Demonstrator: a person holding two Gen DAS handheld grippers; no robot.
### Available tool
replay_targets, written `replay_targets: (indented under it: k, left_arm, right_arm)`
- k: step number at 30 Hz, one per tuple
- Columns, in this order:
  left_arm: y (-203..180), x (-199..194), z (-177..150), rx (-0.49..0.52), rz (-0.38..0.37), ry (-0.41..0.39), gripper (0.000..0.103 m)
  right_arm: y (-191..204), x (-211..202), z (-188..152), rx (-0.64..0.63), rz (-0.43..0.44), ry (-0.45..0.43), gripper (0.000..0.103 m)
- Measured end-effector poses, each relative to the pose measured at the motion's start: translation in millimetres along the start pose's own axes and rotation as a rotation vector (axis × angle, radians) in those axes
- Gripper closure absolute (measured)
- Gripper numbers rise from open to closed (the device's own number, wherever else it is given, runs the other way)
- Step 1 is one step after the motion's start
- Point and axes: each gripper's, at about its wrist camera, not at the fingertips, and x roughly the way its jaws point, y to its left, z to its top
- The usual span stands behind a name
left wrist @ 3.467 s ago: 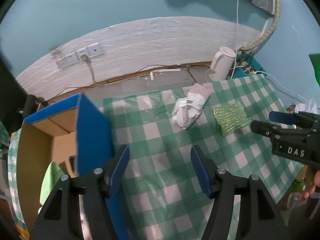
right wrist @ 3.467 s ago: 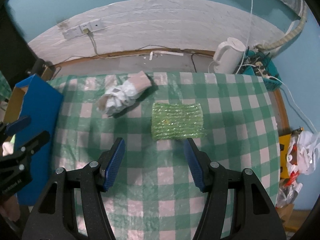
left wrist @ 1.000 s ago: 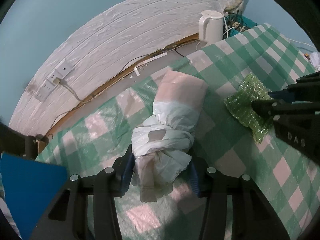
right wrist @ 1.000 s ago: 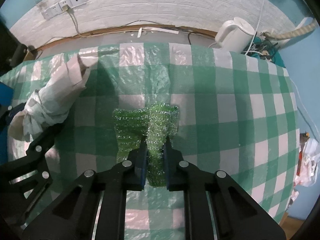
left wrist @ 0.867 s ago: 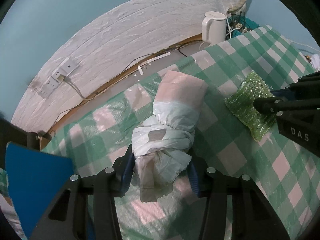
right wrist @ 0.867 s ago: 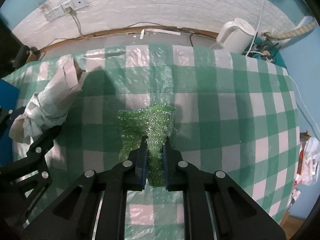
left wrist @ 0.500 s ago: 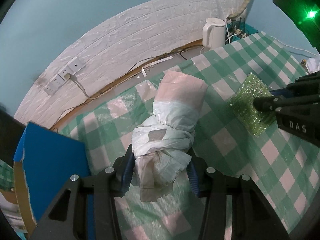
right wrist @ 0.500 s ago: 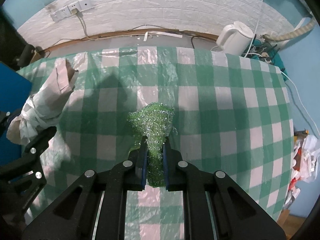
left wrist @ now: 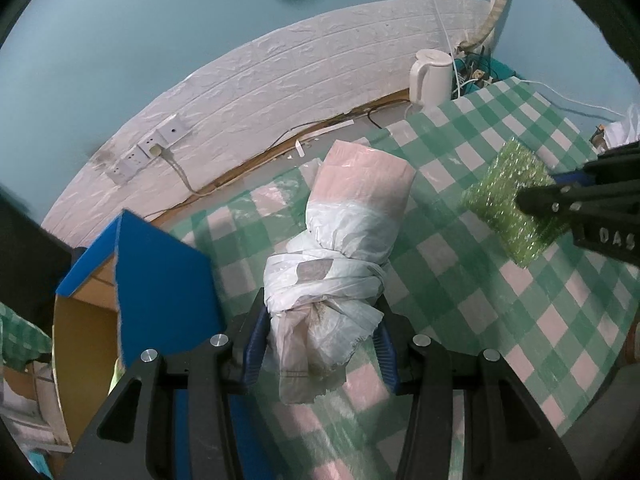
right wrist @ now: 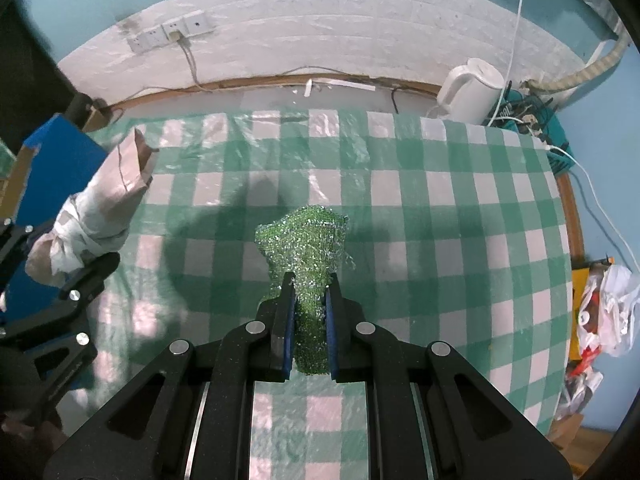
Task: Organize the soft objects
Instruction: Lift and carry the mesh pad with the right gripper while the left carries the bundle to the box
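Note:
My left gripper (left wrist: 320,326) is shut on a white and pink plastic-wrapped bundle (left wrist: 344,240), which hangs above the green checked tablecloth (left wrist: 460,280). The same bundle (right wrist: 92,224) shows at the left of the right wrist view, in the black left gripper (right wrist: 60,276). My right gripper (right wrist: 310,280) is shut on a sheet of green bubble wrap (right wrist: 308,244), which bunches between its blue pads and hangs off the cloth. In the left wrist view that green bubble wrap (left wrist: 508,208) sits at the right, pinched by the right gripper (left wrist: 536,196).
An open cardboard box with blue flaps (left wrist: 156,280) stands off the table's left edge. A white kettle (right wrist: 472,90) and tangled cables (right wrist: 524,116) sit at the back right by the white brick wall. Plastic bags (right wrist: 604,312) lie past the table's right edge.
Both grippers have risen with their loads: the bundle and the bubble wrap are now clear of the cloth. The blue box has come into the left wrist view.

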Motion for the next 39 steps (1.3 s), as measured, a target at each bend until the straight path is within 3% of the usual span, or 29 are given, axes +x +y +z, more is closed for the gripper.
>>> replay_targets:
  k: [15, 30, 39]
  left_arm:
    - [9.7, -42.0, -33.7, -0.067, -0.019, -0.014, 0.055]
    - [36.1, -95.0, -53.4, -0.139, 0.022, -0.099, 0.055]
    - [55.9, -105.7, -65.3, -0.186, 0.060, -0.104, 0.055]
  right_arm:
    - [28.6, -49.6, -19.7, -0.040, 0.034, -0.069, 0.092]
    - [70.7, -91.8, -30.5, -0.119, 0.092, -0.147, 0.092]
    - [103.8, -97.9, -28.3, -0.182, 0.122, -0.160, 0.092]
